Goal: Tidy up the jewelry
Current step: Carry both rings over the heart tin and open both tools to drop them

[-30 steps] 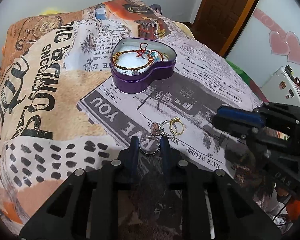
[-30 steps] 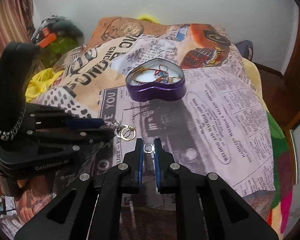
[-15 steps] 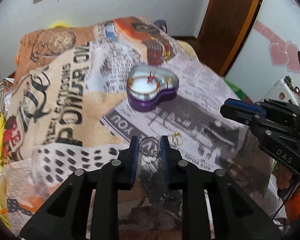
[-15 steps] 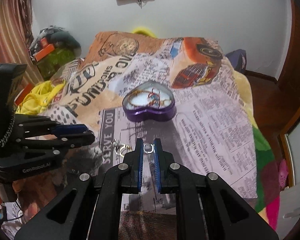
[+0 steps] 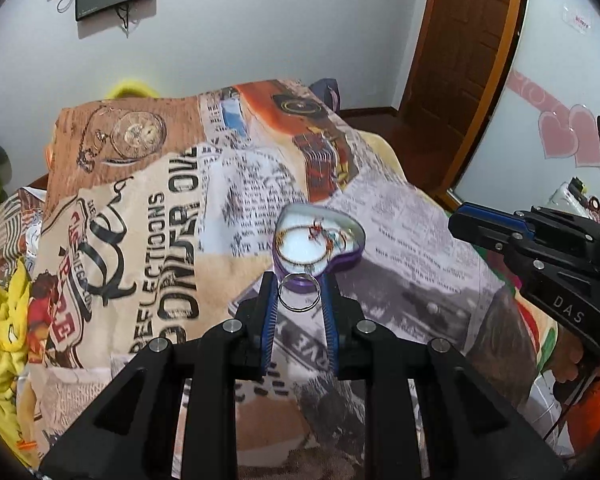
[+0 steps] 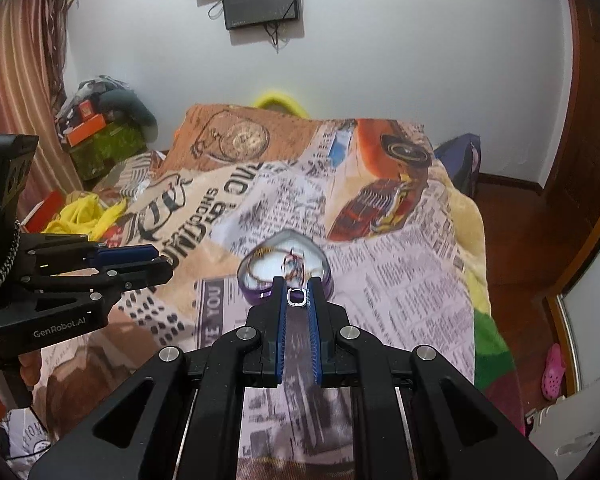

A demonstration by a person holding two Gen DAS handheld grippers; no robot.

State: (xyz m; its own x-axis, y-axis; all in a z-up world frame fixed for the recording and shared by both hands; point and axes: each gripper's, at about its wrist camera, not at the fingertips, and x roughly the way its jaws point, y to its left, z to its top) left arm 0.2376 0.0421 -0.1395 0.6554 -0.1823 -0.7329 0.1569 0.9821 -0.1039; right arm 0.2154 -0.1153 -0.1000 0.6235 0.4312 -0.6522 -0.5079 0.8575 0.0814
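The left gripper [image 5: 299, 294] clasps a thin silver ring [image 5: 299, 292], the right gripper [image 6: 297, 298] a small squarish silver ring [image 6: 296, 297]. Both hang above the bed, near the purple heart-shaped tin [image 5: 320, 240] already holding bracelets; neither ring seems dropped in yet.

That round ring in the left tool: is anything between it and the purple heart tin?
Nothing visible blocks it. The round ring sits in the left gripper, raised above the blanket, and the heart tin ahead is open, with bracelets inside. The right gripper is off to the side.
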